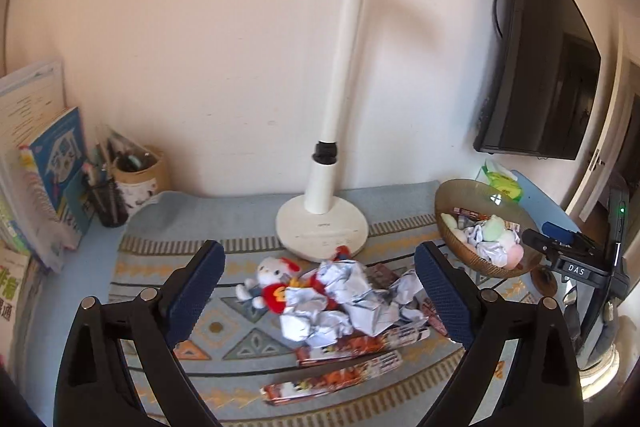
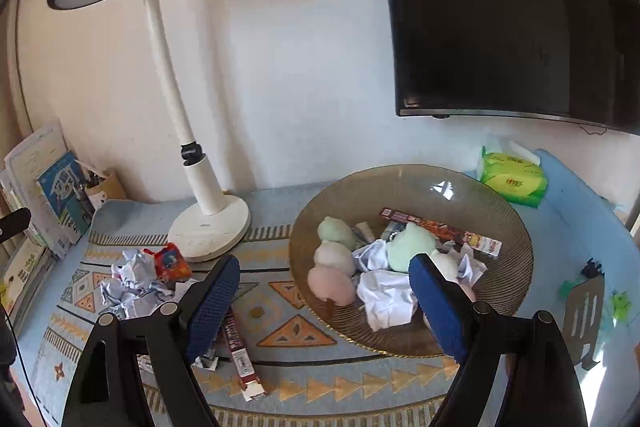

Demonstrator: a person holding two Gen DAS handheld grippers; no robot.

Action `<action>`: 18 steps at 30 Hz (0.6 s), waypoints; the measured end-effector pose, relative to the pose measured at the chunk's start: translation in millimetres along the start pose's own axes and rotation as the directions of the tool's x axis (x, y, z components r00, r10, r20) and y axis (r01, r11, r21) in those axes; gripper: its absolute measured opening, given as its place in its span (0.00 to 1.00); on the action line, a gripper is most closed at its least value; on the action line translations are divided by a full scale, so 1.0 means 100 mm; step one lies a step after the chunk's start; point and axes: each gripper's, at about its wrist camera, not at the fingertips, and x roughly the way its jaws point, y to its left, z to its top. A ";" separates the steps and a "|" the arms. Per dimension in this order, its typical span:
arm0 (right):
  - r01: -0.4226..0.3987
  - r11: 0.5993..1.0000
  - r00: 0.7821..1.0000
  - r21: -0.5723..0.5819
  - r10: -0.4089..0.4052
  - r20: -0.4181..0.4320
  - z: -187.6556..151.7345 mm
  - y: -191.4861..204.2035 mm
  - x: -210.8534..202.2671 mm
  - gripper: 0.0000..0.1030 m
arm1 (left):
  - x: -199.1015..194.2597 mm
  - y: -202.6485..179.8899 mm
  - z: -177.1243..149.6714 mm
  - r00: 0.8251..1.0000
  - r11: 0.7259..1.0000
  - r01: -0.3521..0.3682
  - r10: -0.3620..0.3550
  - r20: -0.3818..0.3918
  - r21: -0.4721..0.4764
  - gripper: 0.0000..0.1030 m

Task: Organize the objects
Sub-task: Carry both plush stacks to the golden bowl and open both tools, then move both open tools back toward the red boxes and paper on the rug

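Crumpled paper balls (image 1: 352, 301) lie in a heap at the centre of the left wrist view, on a patterned mat (image 1: 224, 343) that covers the desk. A small plush cat (image 1: 268, 279) in a red top lies against the left edge of the heap, and two long snack boxes (image 1: 344, 363) lie below it toward the bottom of the frame. The left gripper (image 1: 320, 291) hangs above this pile with its blue-padded fingers (image 1: 196, 291) spread wide, nothing between them. A white desk lamp (image 1: 324, 227) stands behind the heap at mid-frame. At the right edge a brown bowl (image 1: 452, 195) holds soft toys and more paper, and the right gripper (image 1: 560, 239) shows just beside its rim; its state cannot be told from here. Books (image 1: 48, 171) and a pen cup (image 1: 108, 203) stand at the left edge.

In the right wrist view, the bowl (image 2: 400, 179) fills the centre right. Inside it lie pastel plush toys (image 2: 336, 255), crumpled paper (image 2: 384, 295) and one snack box (image 2: 440, 231). The right gripper (image 2: 324, 299) hovers over the bowl's near rim, fingers (image 2: 436, 303) wide apart and holding nothing. The paper heap (image 2: 132, 283) sits at lower left, the lamp (image 2: 208, 227) behind it, and a green tissue pack (image 2: 512, 179) at the upper right of the bowl.
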 end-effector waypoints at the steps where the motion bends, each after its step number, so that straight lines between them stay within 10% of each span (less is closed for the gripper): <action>1: -0.022 1.000 1.000 -0.012 0.022 0.000 -0.04 0.11 -0.05 0.84 | -0.11 0.13 -0.05 0.999 0.999 -0.035 0.035 0.016 -0.008 0.93; 10: -0.068 0.996 0.996 -0.057 0.064 -0.060 -0.77 0.86 -0.03 0.93 | 0.09 0.92 -0.99 0.978 0.984 -0.097 0.067 -0.195 -0.148 0.99; 18: 0.011 0.995 0.986 -0.095 -0.026 -0.162 -1.13 0.91 0.35 0.93 | 0.66 0.91 -1.50 0.924 0.970 -0.187 0.121 -0.362 -0.154 0.99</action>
